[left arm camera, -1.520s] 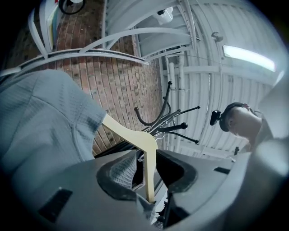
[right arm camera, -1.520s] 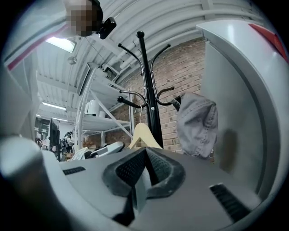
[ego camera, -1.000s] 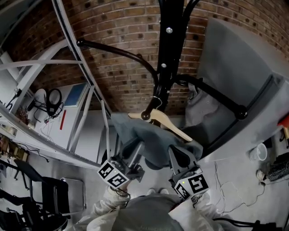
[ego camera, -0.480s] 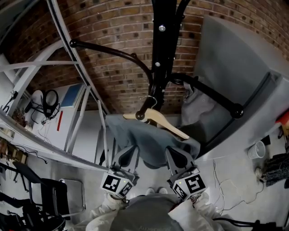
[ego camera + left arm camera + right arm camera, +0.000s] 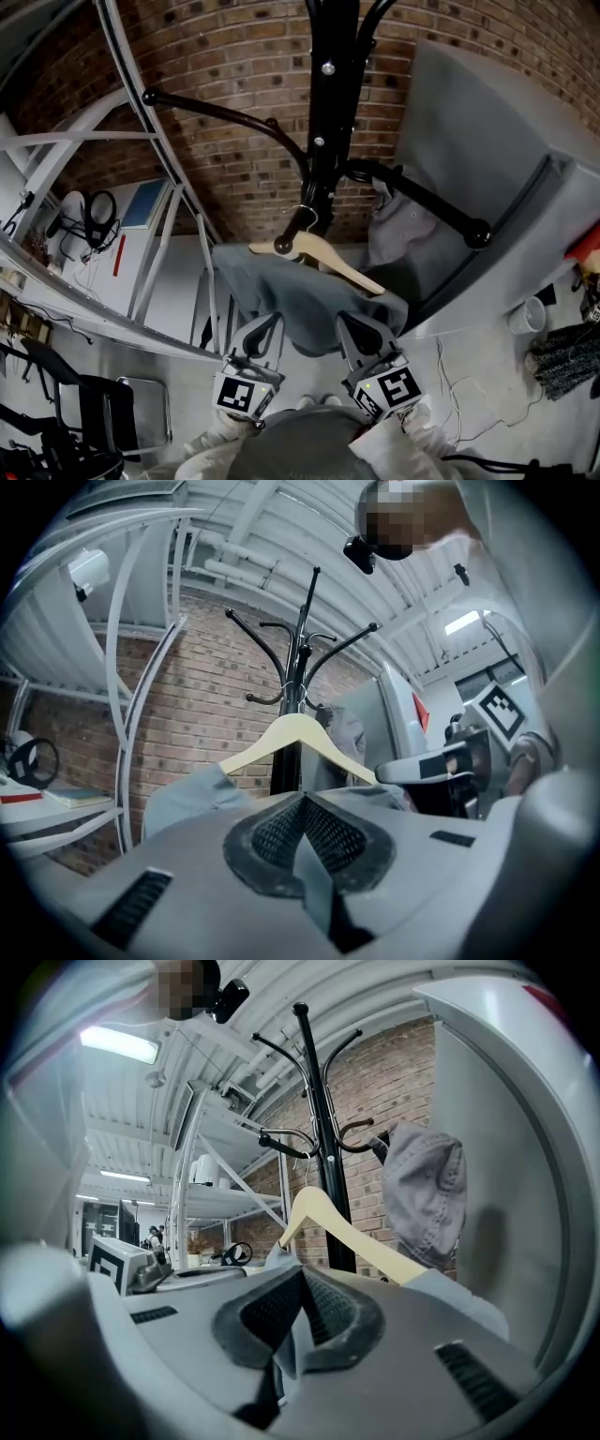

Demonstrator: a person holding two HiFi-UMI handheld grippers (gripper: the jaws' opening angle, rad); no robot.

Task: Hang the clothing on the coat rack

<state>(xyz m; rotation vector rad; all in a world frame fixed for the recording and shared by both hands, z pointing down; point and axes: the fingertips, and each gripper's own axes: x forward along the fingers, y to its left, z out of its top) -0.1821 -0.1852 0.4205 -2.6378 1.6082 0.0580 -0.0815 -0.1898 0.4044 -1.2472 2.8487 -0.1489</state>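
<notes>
A grey garment (image 5: 291,300) is draped over a pale wooden hanger (image 5: 328,261). The hanger's hook sits at the pole of the black coat rack (image 5: 328,94). My left gripper (image 5: 263,323) is shut on the garment's lower left edge, and a strip of grey cloth shows between its pads (image 5: 305,832). To its right my right gripper (image 5: 354,323) is shut on the lower right edge, again with cloth between the pads (image 5: 298,1321). Both gripper views look up past the cloth at the hanger (image 5: 300,731) (image 5: 347,1237).
A second grey garment (image 5: 394,234) hangs from the rack's right arm. A white metal shelf frame (image 5: 178,216) stands at left against the brick wall (image 5: 234,141), and a tall grey panel (image 5: 487,141) at right. A black chair (image 5: 103,403) and a cup (image 5: 525,317) are on the floor.
The left gripper has rolled from a tilt to nearly square, sunk a little, and closed on the garment's edge. The right gripper has kept its grip and place.
</notes>
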